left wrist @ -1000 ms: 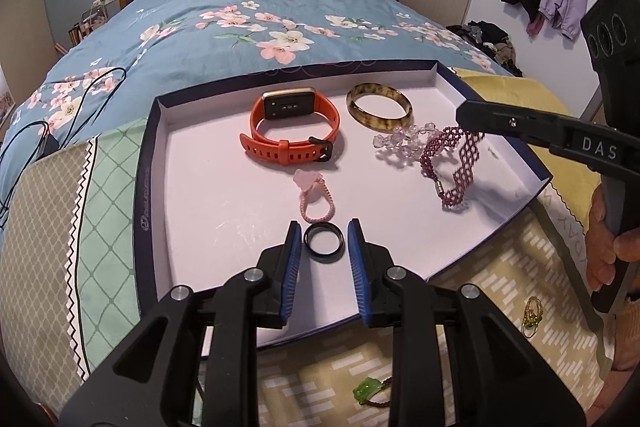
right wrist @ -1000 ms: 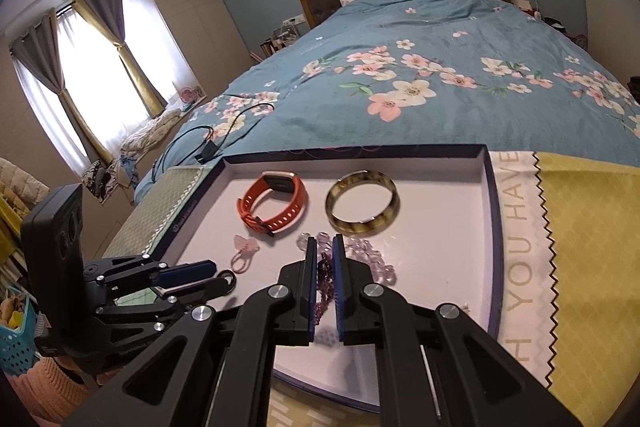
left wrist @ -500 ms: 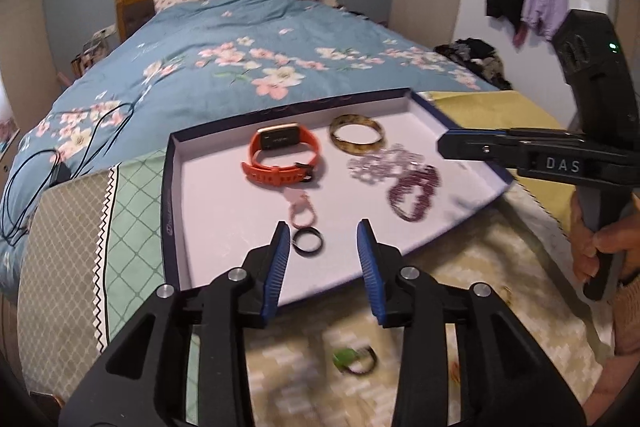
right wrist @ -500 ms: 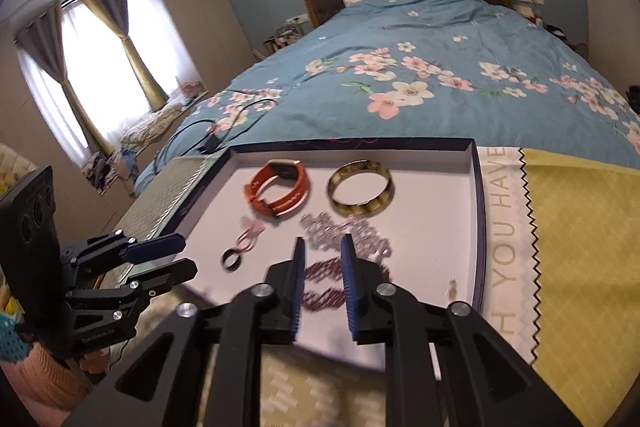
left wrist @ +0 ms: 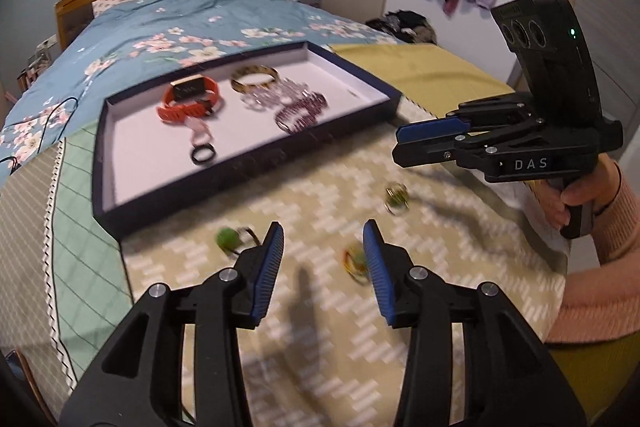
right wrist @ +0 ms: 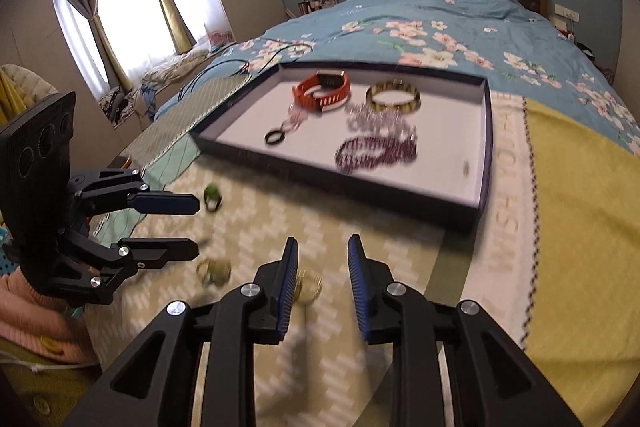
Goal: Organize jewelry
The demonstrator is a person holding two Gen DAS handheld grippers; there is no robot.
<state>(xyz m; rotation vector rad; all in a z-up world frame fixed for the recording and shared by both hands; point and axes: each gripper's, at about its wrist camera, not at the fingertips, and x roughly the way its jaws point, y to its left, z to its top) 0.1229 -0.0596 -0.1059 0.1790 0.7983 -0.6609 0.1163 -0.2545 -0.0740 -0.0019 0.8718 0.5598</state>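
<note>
STATE: left gripper point(left wrist: 323, 247) and right gripper point(right wrist: 322, 259) jaws opening, empty | LOCATION: loose rings point(left wrist: 394, 199) lying outside tray point(left wrist: 248, 183), near its front wall | RISK: small rings slipping from pads, blanket snagging.

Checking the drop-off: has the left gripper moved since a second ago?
Yes. The left gripper has backed away from the tray, off the black ring.
</note>
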